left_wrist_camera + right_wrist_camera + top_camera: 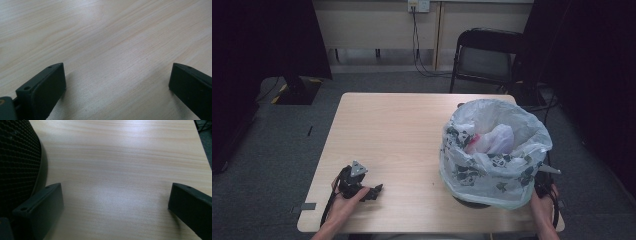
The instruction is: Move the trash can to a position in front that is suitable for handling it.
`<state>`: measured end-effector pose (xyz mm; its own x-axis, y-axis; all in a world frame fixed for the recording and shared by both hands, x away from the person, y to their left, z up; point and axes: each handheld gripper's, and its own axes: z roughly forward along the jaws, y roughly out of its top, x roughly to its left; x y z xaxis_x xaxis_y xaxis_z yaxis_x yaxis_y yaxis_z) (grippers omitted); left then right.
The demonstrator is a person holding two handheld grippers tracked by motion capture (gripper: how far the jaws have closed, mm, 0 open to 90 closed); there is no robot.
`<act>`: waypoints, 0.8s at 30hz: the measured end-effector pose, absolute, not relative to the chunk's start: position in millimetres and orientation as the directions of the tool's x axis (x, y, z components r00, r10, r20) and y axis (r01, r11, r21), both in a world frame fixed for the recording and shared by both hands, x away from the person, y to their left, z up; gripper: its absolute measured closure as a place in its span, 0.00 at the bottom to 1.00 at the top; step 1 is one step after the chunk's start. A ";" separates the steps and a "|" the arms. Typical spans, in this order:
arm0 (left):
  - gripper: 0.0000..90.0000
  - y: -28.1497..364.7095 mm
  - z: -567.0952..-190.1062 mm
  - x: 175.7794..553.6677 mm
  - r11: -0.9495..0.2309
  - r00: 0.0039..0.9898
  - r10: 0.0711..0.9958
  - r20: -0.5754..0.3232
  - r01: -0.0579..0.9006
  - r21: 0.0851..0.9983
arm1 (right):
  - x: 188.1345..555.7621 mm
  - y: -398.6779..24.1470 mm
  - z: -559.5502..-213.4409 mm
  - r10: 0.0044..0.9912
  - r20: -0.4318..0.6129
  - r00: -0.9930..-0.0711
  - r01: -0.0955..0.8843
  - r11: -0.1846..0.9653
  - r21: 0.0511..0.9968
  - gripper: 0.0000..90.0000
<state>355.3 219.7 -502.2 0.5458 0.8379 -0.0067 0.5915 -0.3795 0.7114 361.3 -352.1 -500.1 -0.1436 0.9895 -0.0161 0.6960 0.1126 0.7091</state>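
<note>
Light wooden table point(402, 130); bag-lined mesh bin point(492, 150) near its right edge

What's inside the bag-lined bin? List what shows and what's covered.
Inside the bag-lined bin, a crumpled white plastic bag with a red patch lies on top. Anything beneath it, and the bin's bottom, is covered.

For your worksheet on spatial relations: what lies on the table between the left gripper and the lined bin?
Nothing: between the left gripper and the black mesh bin with a white plastic liner, the high view shows bare light wooden table.

The bag-lined mesh bin point(492, 165) hides most of the right hand-held gripper point(546, 186).
</note>
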 end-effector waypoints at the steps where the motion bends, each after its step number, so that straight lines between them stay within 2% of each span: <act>1: 0.01 219.8 -501.6 355.1 -0.386 0.553 0.833 -0.005 0.588 0.711 | 361.2 -352.4 -499.8 0.988 -0.015 -0.150 0.698 0.117 0.706 0.00; 7: 0.19 215.8 -498.6 354.0 -0.388 0.569 0.822 0.001 0.560 0.732 | 361.6 -353.3 -497.7 0.984 -0.017 -0.176 0.710 0.139 0.690 0.00; 9: 0.17 215.3 -497.9 353.2 -0.386 0.574 0.819 -0.002 0.553 0.739 | 361.3 -353.1 -496.9 0.984 -0.013 -0.177 0.713 0.137 0.688 0.02; 10: 0.19 214.5 -495.6 351.9 -0.390 0.591 0.806 -0.001 0.532 0.752 | 360.3 -353.0 -494.8 0.984 -0.013 -0.180 0.713 0.139 0.687 0.11; 11: 0.19 214.5 -495.6 351.9 -0.390 0.591 0.806 -0.001 0.532 0.752 | 360.3 -353.0 -494.8 0.984 -0.013 -0.180 0.713 0.139 0.687 0.11; 12: 0.19 212.6 -492.0 351.2 -0.377 0.599 0.800 -0.020 0.529 0.760 | 358.9 -354.5 -491.9 0.985 -0.009 -0.171 0.709 0.129 0.693 0.21; 13: 0.18 212.6 -492.0 351.2 -0.377 0.599 0.800 -0.020 0.529 0.760 | 358.9 -354.5 -491.9 0.985 -0.009 -0.171 0.709 0.129 0.693 0.21; 14: 0.18 207.8 -487.4 350.0 -0.377 0.612 0.791 -0.023 0.516 0.769 | 358.1 -358.0 -490.3 0.985 0.011 -0.173 0.712 0.117 0.692 0.16; 17: 0.18 200.8 -482.2 347.8 -0.373 0.622 0.782 -0.028 0.504 0.779 | 356.9 -361.7 -488.5 0.987 0.017 -0.162 0.703 0.103 0.704 0.17; 21: 0.18 185.8 -473.6 346.9 -0.355 0.631 0.775 -0.034 0.479 0.803 | 354.5 -368.5 -477.9 0.986 0.054 -0.158 0.636 0.060 0.769 0.17; 24: 0.18 162.0 -467.8 355.7 -0.365 0.658 0.751 -0.054 0.482 0.796 | 355.5 -367.3 -471.4 0.983 0.053 -0.177 0.601 0.066 0.797 0.17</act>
<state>355.7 162.0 -467.8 0.6578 0.7513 -0.0537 0.4821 -0.3652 0.7964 355.5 -367.3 -471.4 -0.1773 0.9828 0.0526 0.6009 0.0658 0.7966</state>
